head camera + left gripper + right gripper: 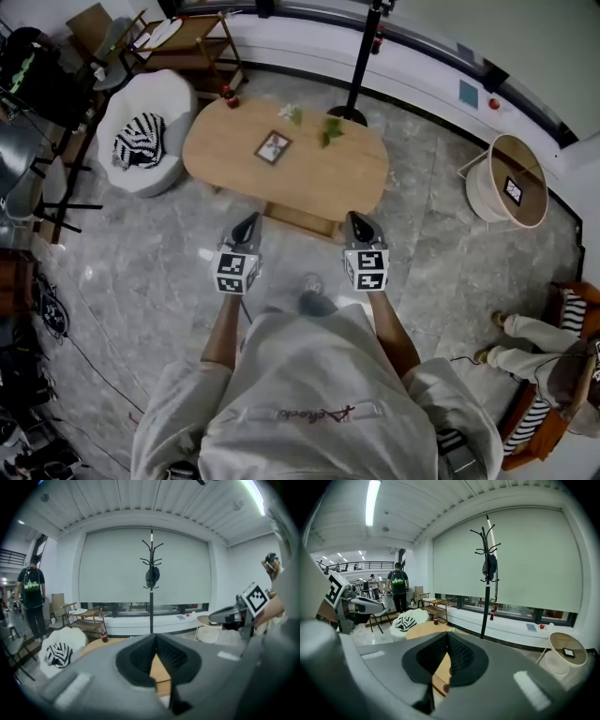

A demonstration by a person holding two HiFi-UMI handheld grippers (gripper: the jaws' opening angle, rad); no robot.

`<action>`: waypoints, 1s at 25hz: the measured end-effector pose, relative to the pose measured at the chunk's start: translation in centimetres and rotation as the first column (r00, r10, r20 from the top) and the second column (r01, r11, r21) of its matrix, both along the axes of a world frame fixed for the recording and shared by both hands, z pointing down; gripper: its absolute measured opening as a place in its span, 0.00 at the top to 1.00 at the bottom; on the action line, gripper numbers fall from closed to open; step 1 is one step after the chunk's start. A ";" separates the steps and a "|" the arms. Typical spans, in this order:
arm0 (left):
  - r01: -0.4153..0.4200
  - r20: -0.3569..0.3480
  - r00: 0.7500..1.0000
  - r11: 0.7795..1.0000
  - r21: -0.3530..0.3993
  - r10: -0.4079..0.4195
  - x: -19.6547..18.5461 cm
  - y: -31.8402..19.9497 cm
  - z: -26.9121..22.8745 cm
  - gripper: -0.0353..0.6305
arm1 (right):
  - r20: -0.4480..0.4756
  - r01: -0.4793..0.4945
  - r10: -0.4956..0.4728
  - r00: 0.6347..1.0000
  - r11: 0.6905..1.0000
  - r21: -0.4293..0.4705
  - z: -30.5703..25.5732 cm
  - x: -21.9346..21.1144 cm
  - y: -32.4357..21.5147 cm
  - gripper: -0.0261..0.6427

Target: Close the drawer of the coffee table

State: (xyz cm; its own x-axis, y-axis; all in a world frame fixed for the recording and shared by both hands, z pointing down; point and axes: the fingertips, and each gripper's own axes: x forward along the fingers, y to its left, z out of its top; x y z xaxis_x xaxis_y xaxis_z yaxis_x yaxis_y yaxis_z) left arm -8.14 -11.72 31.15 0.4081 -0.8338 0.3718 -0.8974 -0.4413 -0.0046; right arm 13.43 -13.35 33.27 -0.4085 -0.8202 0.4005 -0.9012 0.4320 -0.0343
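Wooden drawer (302, 221) sticks out of coffee table (225, 150) on its near side, btwn left gripper (247, 225) & right gripper (358, 223). Both sets of jaws are closed tight w/ nothing held. Only the head view shows the drawer clearly. Gripper views add coat stand (151, 573), blind & a standing person (30, 590). Grey stone floor (141, 253); white pouffe (141, 131) left of table.
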 end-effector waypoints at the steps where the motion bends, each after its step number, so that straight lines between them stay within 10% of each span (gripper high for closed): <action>1: 0.004 0.001 1.000 1.000 -0.004 -0.004 0.3 -0.5 0.3 0.95 | 0.000 0.005 -0.005 1.000 1.000 -0.003 0.3 0.4 -0.5 0.95; 25: 0.032 -0.046 0.998 0.981 -0.194 -0.041 -1.8 -5.8 13.3 0.95 | -0.008 -0.036 0.036 0.999 0.981 -0.189 14.1 0.8 -4.7 0.95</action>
